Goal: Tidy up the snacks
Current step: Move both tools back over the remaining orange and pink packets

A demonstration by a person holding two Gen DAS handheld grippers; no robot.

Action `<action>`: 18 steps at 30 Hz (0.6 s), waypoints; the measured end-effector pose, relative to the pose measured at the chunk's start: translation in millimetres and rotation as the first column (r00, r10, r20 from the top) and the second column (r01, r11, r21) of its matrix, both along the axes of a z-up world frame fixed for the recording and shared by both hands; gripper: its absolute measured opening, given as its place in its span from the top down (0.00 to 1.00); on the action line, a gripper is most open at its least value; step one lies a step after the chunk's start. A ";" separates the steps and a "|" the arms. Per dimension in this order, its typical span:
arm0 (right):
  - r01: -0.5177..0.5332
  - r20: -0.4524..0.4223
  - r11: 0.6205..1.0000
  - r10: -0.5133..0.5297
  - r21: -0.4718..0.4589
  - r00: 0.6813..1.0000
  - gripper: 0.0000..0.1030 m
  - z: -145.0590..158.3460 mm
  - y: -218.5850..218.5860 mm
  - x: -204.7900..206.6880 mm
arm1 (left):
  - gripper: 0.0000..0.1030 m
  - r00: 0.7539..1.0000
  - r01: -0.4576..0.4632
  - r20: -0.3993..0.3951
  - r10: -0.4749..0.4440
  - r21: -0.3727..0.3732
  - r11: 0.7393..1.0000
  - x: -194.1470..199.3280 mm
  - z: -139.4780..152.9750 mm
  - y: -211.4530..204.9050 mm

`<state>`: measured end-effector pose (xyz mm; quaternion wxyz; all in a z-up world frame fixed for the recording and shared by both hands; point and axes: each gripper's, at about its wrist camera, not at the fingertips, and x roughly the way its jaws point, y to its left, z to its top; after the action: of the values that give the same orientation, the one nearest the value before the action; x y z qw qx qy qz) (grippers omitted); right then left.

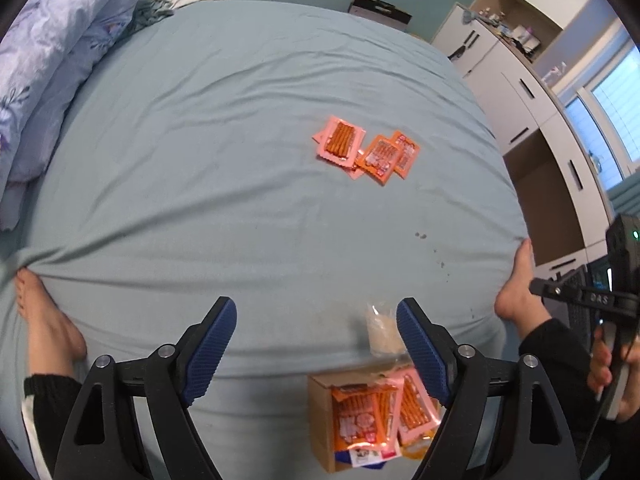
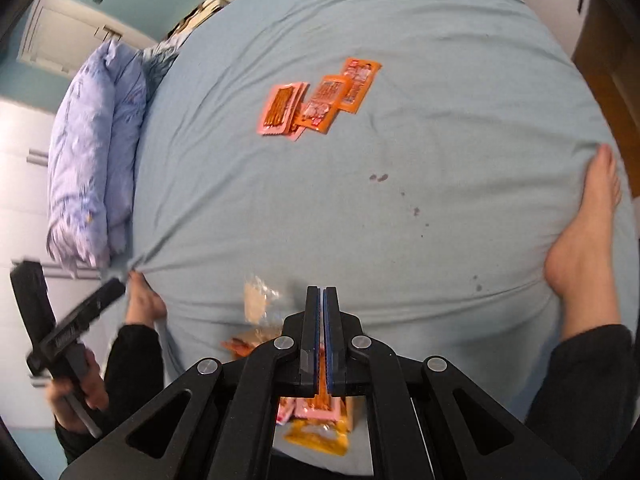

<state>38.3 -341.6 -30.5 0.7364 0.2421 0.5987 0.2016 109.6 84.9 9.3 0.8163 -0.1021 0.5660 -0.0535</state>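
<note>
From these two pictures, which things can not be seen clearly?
- Cardboard box, left wrist view: its lower contents are cut off by the frame edge and gripper finger.
- Packet pile: lower packets overlapped, count uncertain; print too small.
- Right wrist view: box hidden behind the shut right gripper.

White letters "DAS" on the black bar of the right gripper (image 1: pixel 600 300) in the left wrist view, print on the orange snack packets (image 1: pixel 382 158) too small to read
</note>
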 end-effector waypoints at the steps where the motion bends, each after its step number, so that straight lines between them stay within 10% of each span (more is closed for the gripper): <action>1: -0.013 0.006 1.000 0.013 -0.007 1.000 1.00 -1.2 2.5 2.3 | 0.17 1.000 0.006 0.003 -0.006 0.012 1.000 0.8 -0.4 -1.5; 3: -0.042 0.003 0.999 0.043 -0.020 0.999 0.98 -3.3 9.6 11.0 | 0.14 1.000 0.017 0.004 -0.017 0.035 0.999 2.9 -2.2 -3.9; 7: -0.059 0.065 0.989 0.068 -0.136 0.996 0.00 4.0 22.1 32.9 | 0.00 1.000 0.019 0.007 -0.020 0.054 0.998 11.3 -6.9 -8.6; 18: 0.093 0.159 0.968 -0.057 -0.235 0.986 0.00 2.5 31.0 88.7 | 0.00 0.989 -0.084 -0.131 0.076 -0.057 0.995 84.1 -18.9 0.6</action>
<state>127.0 -310.6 -28.0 0.8107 0.1574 0.5517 0.1171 193.7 85.6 -9.5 0.7762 -0.1533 0.6107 -0.0316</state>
